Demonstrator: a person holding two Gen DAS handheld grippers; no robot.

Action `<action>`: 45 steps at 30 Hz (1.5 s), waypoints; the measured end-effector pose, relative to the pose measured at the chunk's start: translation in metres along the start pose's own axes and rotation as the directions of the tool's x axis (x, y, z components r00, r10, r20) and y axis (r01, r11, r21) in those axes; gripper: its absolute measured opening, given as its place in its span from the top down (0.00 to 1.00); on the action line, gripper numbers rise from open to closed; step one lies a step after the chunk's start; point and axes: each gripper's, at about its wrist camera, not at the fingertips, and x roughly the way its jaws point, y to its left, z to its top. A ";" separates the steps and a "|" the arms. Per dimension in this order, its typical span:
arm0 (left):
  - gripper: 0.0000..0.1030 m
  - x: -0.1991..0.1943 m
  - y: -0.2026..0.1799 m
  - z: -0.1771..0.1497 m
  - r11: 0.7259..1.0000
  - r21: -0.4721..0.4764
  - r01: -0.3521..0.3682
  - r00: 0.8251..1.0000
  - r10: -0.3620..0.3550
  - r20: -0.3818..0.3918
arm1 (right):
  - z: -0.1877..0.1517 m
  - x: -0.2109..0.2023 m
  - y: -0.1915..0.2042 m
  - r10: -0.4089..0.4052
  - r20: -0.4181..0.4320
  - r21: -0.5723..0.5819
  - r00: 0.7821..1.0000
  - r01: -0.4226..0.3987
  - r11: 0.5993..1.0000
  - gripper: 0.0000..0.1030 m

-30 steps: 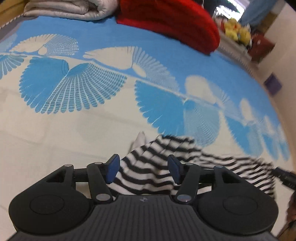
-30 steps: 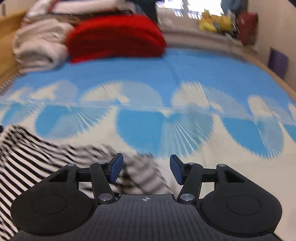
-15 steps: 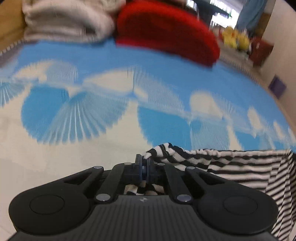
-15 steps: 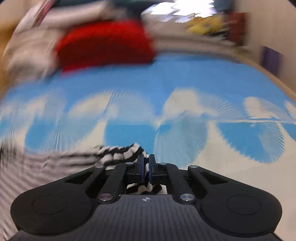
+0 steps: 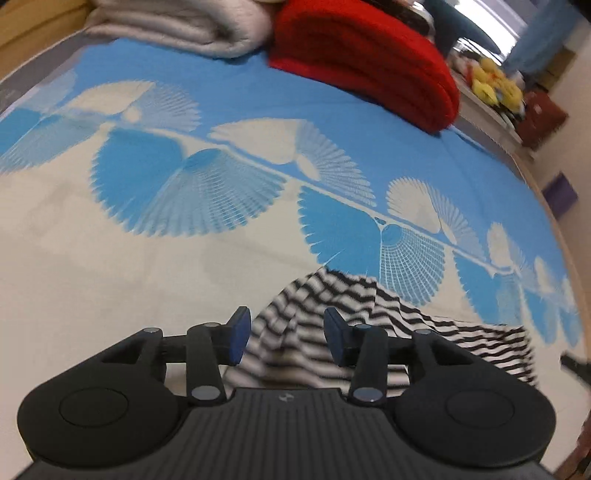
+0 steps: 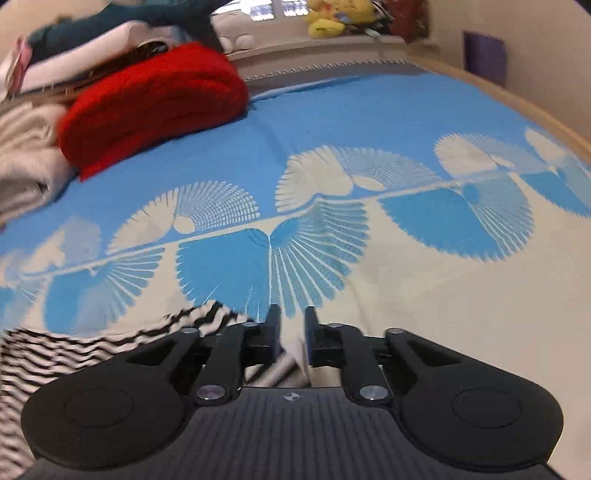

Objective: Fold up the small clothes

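A black-and-white striped garment (image 5: 332, 306) lies crumpled on the blue and cream patterned bedspread (image 5: 147, 258). My left gripper (image 5: 282, 338) is open, its blue pads on either side of a raised fold of the garment. In the right wrist view the garment (image 6: 74, 350) spreads to the lower left. My right gripper (image 6: 291, 338) has its jaws a small gap apart, with a bit of striped and white cloth between them; the cloth there is blurred.
A folded red blanket (image 5: 369, 62) and a grey-white blanket (image 5: 177, 26) lie at the far side of the bed. Yellow plush toys (image 5: 495, 85) sit on a ledge beyond. The bed's wooden edge (image 6: 535, 114) runs along the right.
Half a second ago both grippers were shut on the garment and held it up. Now the left has opened wide, the right has parted slightly, and the garment has dropped onto the bed.
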 end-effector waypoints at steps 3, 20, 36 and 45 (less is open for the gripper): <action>0.53 -0.034 0.013 -0.022 0.998 -0.036 0.054 0.999 -0.054 -0.009 | -0.011 -0.046 -0.015 0.069 -0.023 0.050 0.997 -0.067 0.996 0.73; 0.63 0.012 0.058 -0.116 0.997 -0.081 -0.001 0.955 -0.023 -0.295 | -0.117 -0.030 -0.046 0.021 -0.345 0.165 0.938 0.038 0.986 0.57; 0.96 -0.034 0.045 -0.133 0.973 0.152 -0.174 0.962 0.200 -0.184 | -0.114 -0.035 -0.058 -0.021 -0.338 0.169 0.941 0.082 0.982 0.94; 0.69 -0.030 -0.008 -0.136 0.964 0.173 0.200 0.958 -0.156 -0.239 | -0.099 -0.052 -0.026 0.113 -0.192 0.058 0.975 -0.104 0.993 0.89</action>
